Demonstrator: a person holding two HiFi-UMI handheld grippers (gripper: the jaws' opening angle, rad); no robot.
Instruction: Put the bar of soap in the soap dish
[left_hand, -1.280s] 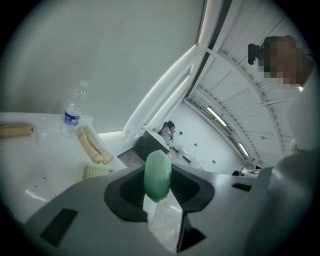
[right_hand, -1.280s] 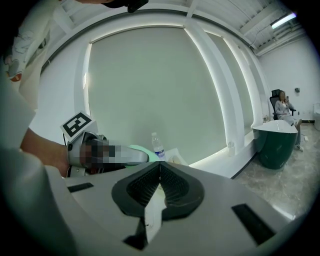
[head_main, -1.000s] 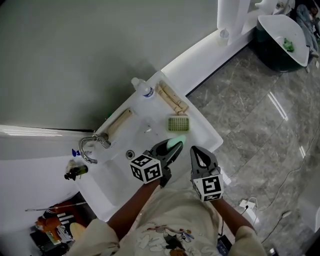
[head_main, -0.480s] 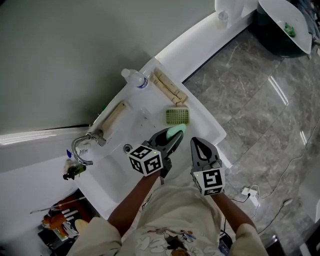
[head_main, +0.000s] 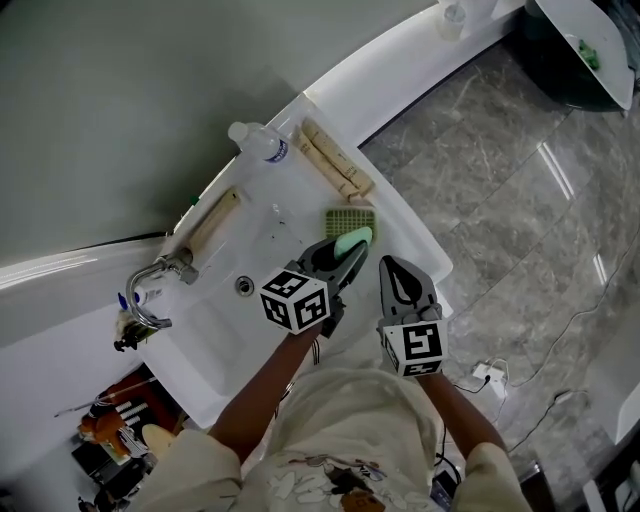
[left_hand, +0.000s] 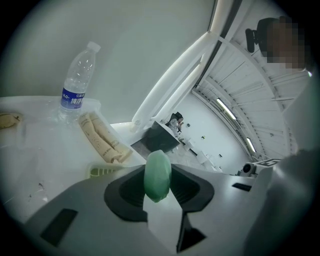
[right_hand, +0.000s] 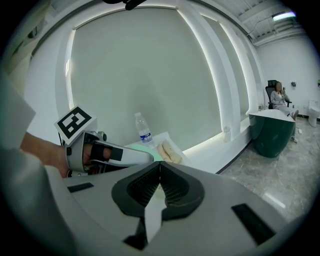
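A pale green bar of soap stands on edge between the jaws of my left gripper, which is shut on it. In the head view the soap hangs just at the near edge of the green slotted soap dish on the sink's right ledge. From the left gripper view, part of the dish shows just beyond the left jaw. My right gripper is beside the left one, to its right, shut with nothing in it. Its own view shows the pads meeting and the left gripper ahead to the left.
A white sink with a chrome tap lies left of the dish. Two rolled beige towels and a water bottle sit behind it, and another roll by the wall. Grey marble floor is to the right.
Both grippers have moved down and toward the far side of the sink. The soap in the left gripper has come up to the near edge of the dish.
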